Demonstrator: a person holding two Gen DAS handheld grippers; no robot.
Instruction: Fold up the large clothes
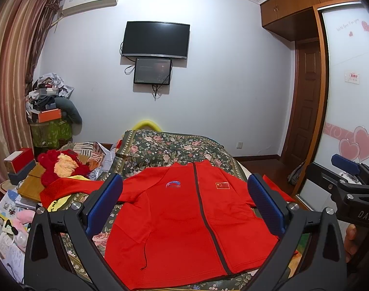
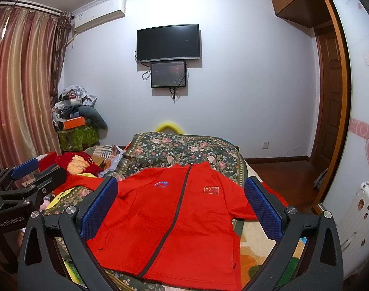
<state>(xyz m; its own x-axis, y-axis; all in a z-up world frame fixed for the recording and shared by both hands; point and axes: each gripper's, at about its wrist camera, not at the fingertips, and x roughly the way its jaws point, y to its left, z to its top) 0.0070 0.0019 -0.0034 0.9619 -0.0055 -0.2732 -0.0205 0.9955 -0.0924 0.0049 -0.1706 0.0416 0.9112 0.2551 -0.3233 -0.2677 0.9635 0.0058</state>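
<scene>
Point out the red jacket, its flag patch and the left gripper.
red jacket (image 1: pixel 174 230), left wrist view, on the front panel left of the zipper.
flag patch (image 2: pixel 211 190), right wrist view, on the patch's middle.
left gripper (image 1: pixel 184 203), left wrist view, midway between its open blue fingertips.

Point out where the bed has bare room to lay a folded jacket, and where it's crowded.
Free: the floral bedspread beyond the collar of the red jacket, up to the yellow ring. A narrow strip shows right of the jacket by the bed edge. Crowded: the left side, with the red plush toy, papers and boxes. Both grippers, left and right, hover open.
</scene>
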